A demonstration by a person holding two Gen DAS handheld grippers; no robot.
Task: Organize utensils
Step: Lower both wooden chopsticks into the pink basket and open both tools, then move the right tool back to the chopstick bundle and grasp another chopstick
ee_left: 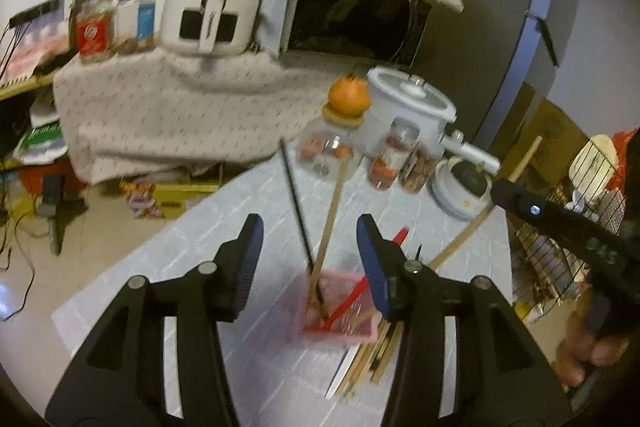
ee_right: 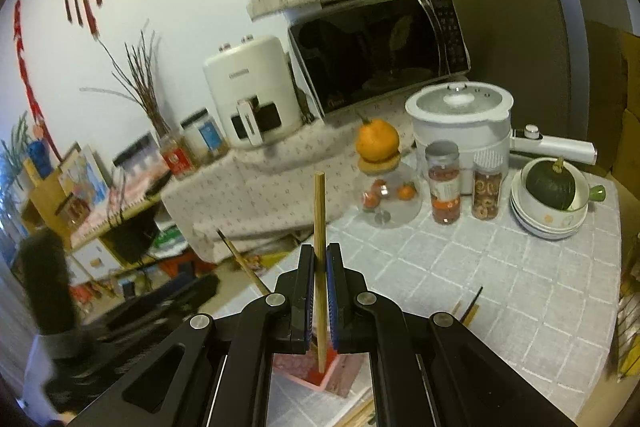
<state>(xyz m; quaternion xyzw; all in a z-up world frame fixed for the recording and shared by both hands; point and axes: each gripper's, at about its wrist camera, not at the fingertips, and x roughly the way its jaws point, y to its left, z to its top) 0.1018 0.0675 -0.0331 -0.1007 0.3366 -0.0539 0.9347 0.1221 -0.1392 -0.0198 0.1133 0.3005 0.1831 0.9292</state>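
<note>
Closest to us were the left gripper [ee_left: 310,259] and its blue pads [ee_left: 250,259], jaws apart with nothing pinched. Below them sat the pink holder [ee_left: 340,311] on the table [ee_left: 168,267], with a black chopstick [ee_left: 294,203], a wooden chopstick [ee_left: 332,211] and a red utensil [ee_left: 352,301] leaning up out of it between the pads. Looked to us like that hand was done with that one, sticks propped against the holder wall on their own.

The right gripper [ee_right: 319,291] was clamped on a single wooden stick [ee_right: 319,227], held nearly upright with the low end aimed down into the holder [ee_right: 320,371]. Upright makes sense, since it drops straight in instead of catching the rim. We couldn't tell whether the tip was already touching the bottom.

A loose pile [ee_left: 372,355] of chopsticks lay flat on the table just beside the holder, so we figured a good chunk of sorting was left. The jars [ee_right: 442,183] and pot [ee_right: 460,115] sat well apart at the back, out of the way.
</note>
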